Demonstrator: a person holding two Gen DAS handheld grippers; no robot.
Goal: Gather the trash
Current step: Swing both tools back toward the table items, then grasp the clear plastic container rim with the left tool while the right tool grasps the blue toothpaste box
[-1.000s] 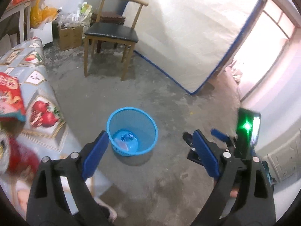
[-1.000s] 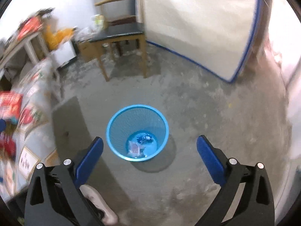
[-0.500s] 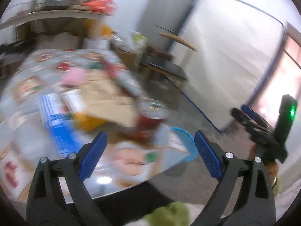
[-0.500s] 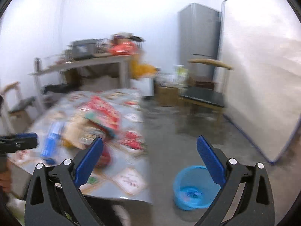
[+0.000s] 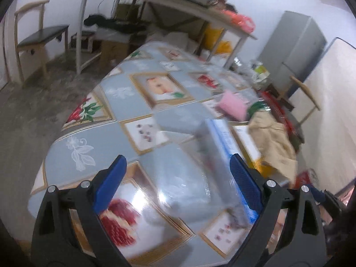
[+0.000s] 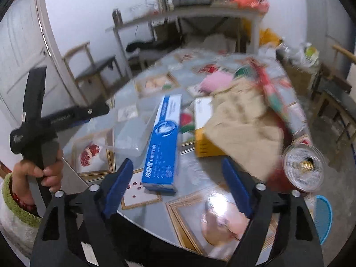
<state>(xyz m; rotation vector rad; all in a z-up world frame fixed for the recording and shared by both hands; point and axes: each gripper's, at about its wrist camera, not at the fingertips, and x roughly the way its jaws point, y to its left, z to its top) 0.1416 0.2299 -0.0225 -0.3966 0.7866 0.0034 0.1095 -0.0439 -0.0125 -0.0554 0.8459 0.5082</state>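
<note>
Cluttered shelving lines the white wall behind a surface [image 5: 138,102] draped in a fruit-print cloth. Trash lies across it: a long blue-and-white box [image 6: 162,142], a clear plastic container [image 6: 131,138] just left of it, a yellow-and-white box [image 6: 205,129] half under a beige cloth [image 6: 242,120], a pink pouch [image 6: 217,82] further back. Only the right view catches the clear-lidded round tub [image 6: 303,166] at the near right edge, a sliver of blue basket [image 6: 323,218] on the floor, and the hand [image 6: 37,173] gripping the left tool's handle. Left tongs [image 5: 178,182] tilt down over the blurred container, spread wide, empty. Right tongs [image 6: 178,182] are closing above the blue box's near end, pads not touching it.
</note>
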